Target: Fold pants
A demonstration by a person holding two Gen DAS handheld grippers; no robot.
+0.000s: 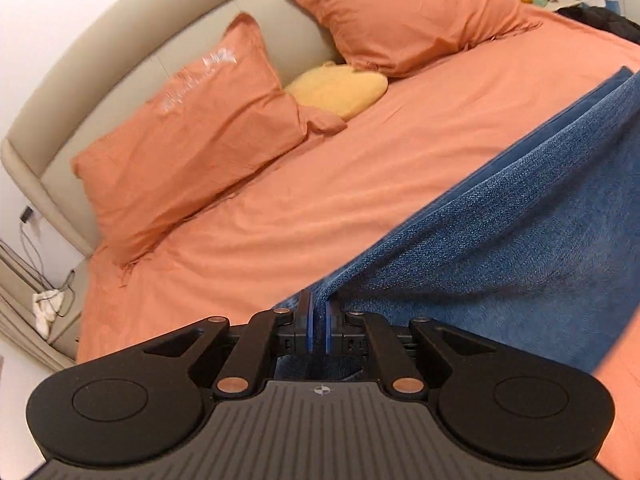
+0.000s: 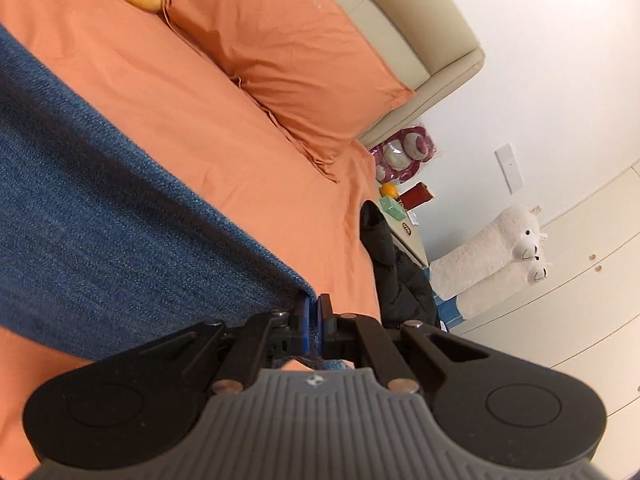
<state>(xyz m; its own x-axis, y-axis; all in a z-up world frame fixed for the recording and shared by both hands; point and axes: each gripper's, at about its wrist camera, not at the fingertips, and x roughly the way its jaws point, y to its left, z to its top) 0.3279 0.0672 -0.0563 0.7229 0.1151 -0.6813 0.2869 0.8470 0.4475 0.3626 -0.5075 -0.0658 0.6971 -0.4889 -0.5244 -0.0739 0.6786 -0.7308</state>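
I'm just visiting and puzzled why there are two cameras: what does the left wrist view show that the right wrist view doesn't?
Only the left wrist view shows a second orange pillow, cables by the wall and the left gripper, shut on the blue pants.

Only the right wrist view shows two white plush alpacas, a white wardrobe and the right gripper, also shut on the pants.

Both show the orange bed, a yellow cushion, the beige headboard and a black jacket.
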